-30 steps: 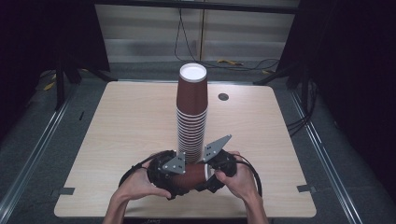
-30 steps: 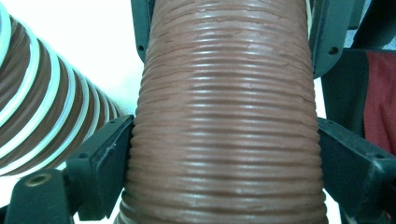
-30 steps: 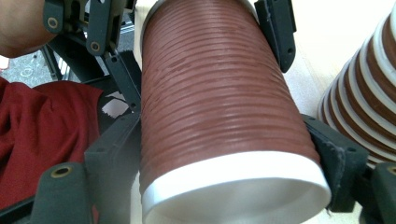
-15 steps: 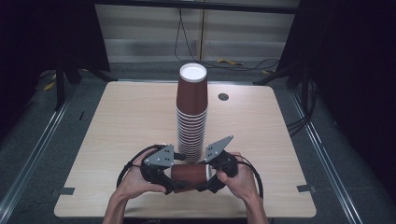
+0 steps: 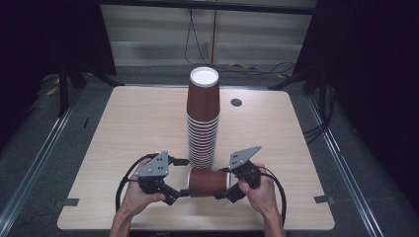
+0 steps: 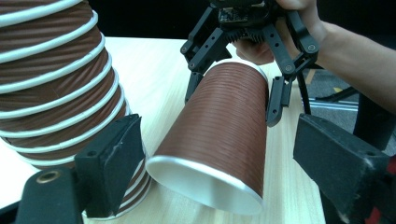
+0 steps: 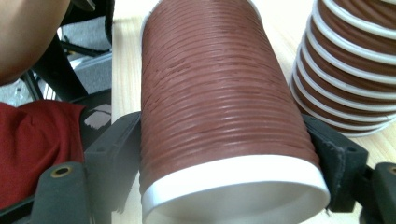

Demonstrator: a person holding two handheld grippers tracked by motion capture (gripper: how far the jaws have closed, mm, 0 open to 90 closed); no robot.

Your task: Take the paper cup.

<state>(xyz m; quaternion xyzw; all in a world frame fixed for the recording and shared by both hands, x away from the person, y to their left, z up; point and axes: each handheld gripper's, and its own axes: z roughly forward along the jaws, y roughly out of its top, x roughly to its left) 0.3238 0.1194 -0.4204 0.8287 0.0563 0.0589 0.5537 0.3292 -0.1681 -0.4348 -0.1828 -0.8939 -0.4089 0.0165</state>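
A tall stack of upturned brown paper cups [image 5: 202, 123] stands mid-table. In front of it a single brown cup [image 5: 207, 181] lies level between the two hands. My right gripper [image 5: 226, 183] is shut on its wide white-rimmed end; its jaws press both sides of the cup [image 7: 219, 102]. My left gripper [image 5: 185, 177] stands open at the narrow base end. In the left gripper view its jaws flank the cup [image 6: 219, 130] with a gap on each side. The right gripper [image 6: 233, 102] shows at the far end there, and the stack [image 6: 51, 84] rises at the left.
The light wooden table [image 5: 138, 123] has a round grommet [image 5: 236, 102] at the back right. Grey tape marks [image 5: 69, 202] sit at the front corners. Cables lie on the floor beyond the far edge. Red cloth [image 7: 37, 149] shows beside the right gripper's left jaw.
My left gripper has drawn leftward along the lying cup to its base end, so more of the cup shows. The right gripper still holds the cup. The stack has not moved.
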